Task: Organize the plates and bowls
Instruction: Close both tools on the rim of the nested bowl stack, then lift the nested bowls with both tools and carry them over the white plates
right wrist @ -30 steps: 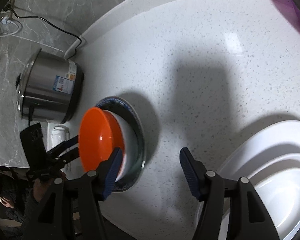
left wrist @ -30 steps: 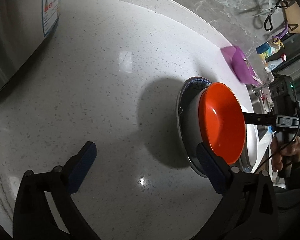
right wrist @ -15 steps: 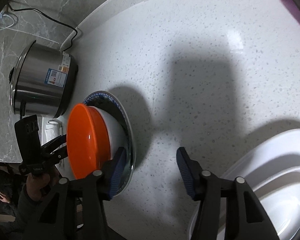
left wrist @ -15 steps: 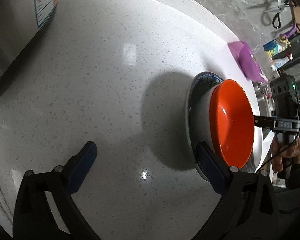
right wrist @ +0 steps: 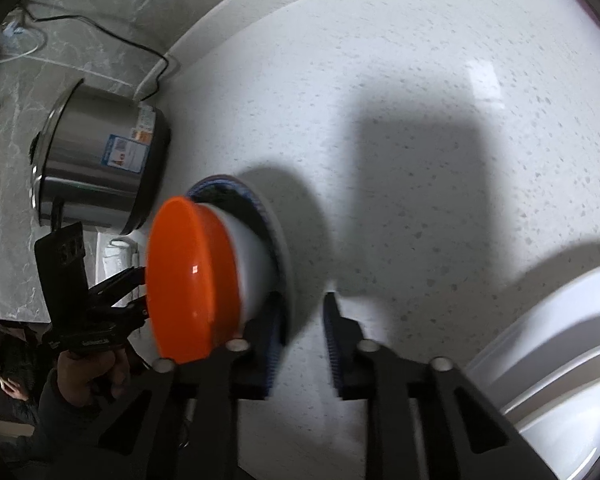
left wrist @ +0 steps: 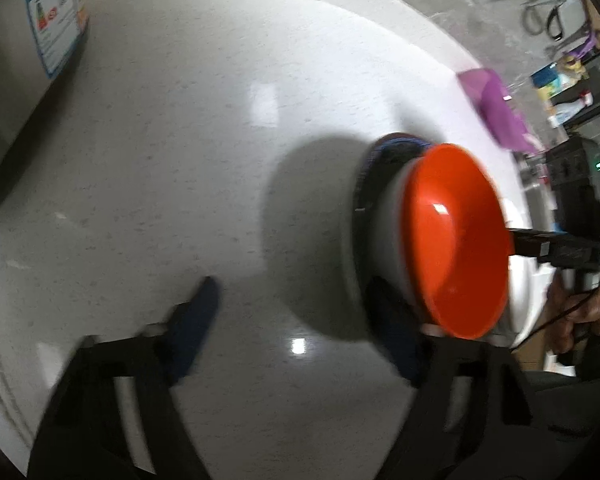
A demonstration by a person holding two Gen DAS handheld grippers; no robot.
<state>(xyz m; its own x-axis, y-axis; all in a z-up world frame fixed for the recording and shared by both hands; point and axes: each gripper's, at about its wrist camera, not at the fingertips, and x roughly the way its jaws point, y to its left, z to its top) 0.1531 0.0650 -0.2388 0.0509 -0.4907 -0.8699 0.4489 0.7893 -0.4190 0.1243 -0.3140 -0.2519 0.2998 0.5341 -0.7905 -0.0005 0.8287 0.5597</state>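
Observation:
A stack stands on the white counter: a blue-rimmed plate [left wrist: 370, 160], a white bowl [left wrist: 388, 224] on it and an orange bowl [left wrist: 456, 240] on top. The same stack shows in the right wrist view, with the plate [right wrist: 260, 204], white bowl [right wrist: 252, 256] and orange bowl [right wrist: 192, 276]. My left gripper [left wrist: 300, 328] is open, its right finger against the stack's near edge. My right gripper [right wrist: 300, 340] is open with a narrow gap, its left finger at the plate's rim. Both frames are blurred by motion.
A steel rice cooker [right wrist: 100, 160] with a cord stands at the counter's left end, also at the left wrist view's edge [left wrist: 28, 52]. A purple container [left wrist: 496, 112] sits far right. Large white dishes [right wrist: 548, 360] lie by my right gripper.
Both grippers have narrowed, the right one most. Both have closed in on the stack, which now looks larger in each view. The stack itself has not shifted on the counter.

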